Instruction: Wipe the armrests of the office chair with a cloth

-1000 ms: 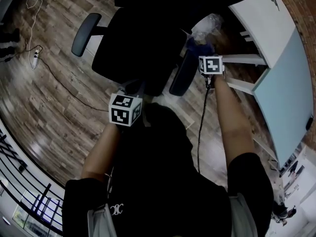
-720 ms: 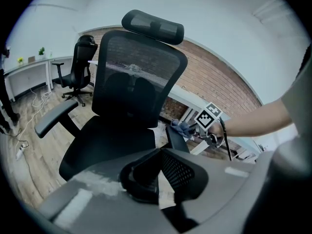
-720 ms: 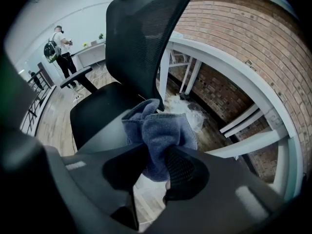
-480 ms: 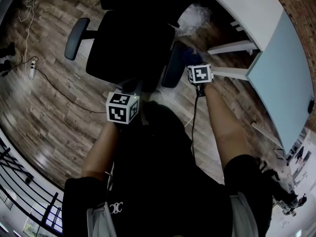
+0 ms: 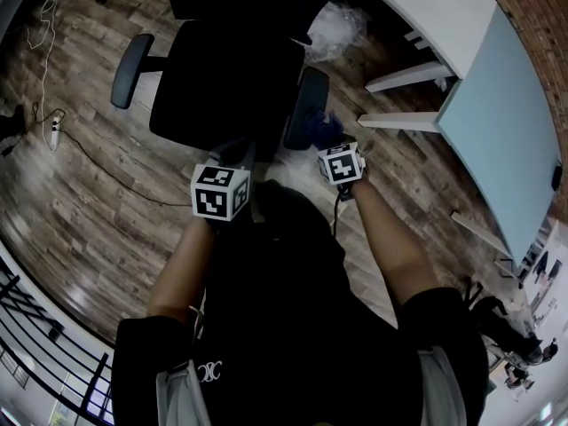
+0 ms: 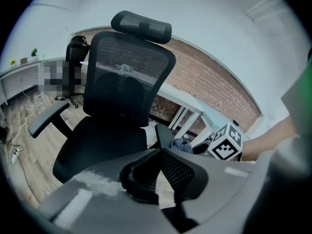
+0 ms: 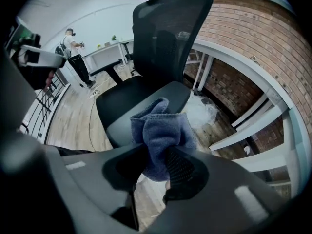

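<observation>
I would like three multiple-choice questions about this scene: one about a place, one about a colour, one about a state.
1. The cloth is beside:
A) the armrest nearer the table
B) the other armrest
C) the headrest

2. The cloth's colour is:
A) white
B) blue
C) red

3. The right gripper is:
A) open and empty
B) shut on the armrest
C) shut on the cloth

Answers:
1 A, the head view shows the cloth by that armrest.
2 B, it looks blue in the right gripper view.
3 C, its jaws pinch the bunched cloth.
</observation>
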The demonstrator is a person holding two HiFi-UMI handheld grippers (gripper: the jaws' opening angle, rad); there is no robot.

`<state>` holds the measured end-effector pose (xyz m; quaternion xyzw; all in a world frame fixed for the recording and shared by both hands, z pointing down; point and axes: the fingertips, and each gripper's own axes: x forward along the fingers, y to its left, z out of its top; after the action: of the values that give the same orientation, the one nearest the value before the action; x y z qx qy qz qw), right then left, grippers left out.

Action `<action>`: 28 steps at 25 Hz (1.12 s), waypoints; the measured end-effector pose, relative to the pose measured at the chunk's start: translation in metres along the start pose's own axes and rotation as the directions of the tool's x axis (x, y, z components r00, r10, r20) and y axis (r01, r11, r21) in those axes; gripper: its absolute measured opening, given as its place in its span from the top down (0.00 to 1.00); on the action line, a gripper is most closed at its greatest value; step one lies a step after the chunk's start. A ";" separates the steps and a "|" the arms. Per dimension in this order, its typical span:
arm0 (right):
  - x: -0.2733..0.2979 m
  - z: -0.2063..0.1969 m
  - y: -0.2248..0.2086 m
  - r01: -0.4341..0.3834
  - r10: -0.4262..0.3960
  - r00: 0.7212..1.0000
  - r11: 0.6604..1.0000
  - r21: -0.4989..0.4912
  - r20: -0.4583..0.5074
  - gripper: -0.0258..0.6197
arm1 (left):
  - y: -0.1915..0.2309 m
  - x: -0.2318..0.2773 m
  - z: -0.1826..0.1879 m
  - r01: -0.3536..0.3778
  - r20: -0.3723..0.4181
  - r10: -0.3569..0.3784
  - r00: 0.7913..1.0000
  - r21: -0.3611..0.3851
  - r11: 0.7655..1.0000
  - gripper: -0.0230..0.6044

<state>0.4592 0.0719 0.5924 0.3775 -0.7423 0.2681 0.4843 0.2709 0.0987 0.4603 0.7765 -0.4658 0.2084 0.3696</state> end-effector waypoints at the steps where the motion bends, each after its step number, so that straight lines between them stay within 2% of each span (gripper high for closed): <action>1: -0.004 -0.003 0.009 -0.010 0.010 1.000 1.000 -0.020 0.009 0.77 | -0.001 0.000 -0.001 0.001 -0.002 -0.001 1.000 0.000 1.000 0.95; 7: -0.016 -0.028 0.053 -0.080 0.080 0.997 0.992 -0.095 0.001 0.76 | -0.001 0.002 -0.004 -0.003 -0.005 0.003 1.000 -0.005 1.000 0.95; 10: -0.017 -0.028 0.072 -0.129 0.133 0.991 0.978 -0.166 0.011 0.76 | -0.002 0.004 -0.005 -0.006 -0.004 0.006 1.000 -0.011 1.000 0.95; 13: -0.014 -0.016 0.075 -0.130 0.135 0.991 0.971 -0.199 0.012 0.76 | -0.001 0.004 -0.005 -0.011 0.000 0.011 1.000 -0.015 1.000 0.95; 22: -0.008 0.028 0.053 -0.137 0.143 0.989 0.981 -0.140 0.036 0.76 | 0.013 0.000 -0.005 -0.052 0.004 0.052 0.999 -0.057 0.997 0.95; 28: 0.005 0.058 0.020 -0.106 0.108 0.993 0.993 -0.048 0.043 0.77 | 0.023 -0.004 -0.003 -0.073 0.013 0.074 0.997 -0.083 0.994 0.95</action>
<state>0.4119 0.0372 0.5743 0.3319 -0.7783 0.2682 0.4606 0.2491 0.0964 0.4682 0.7447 -0.5050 0.1963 0.3896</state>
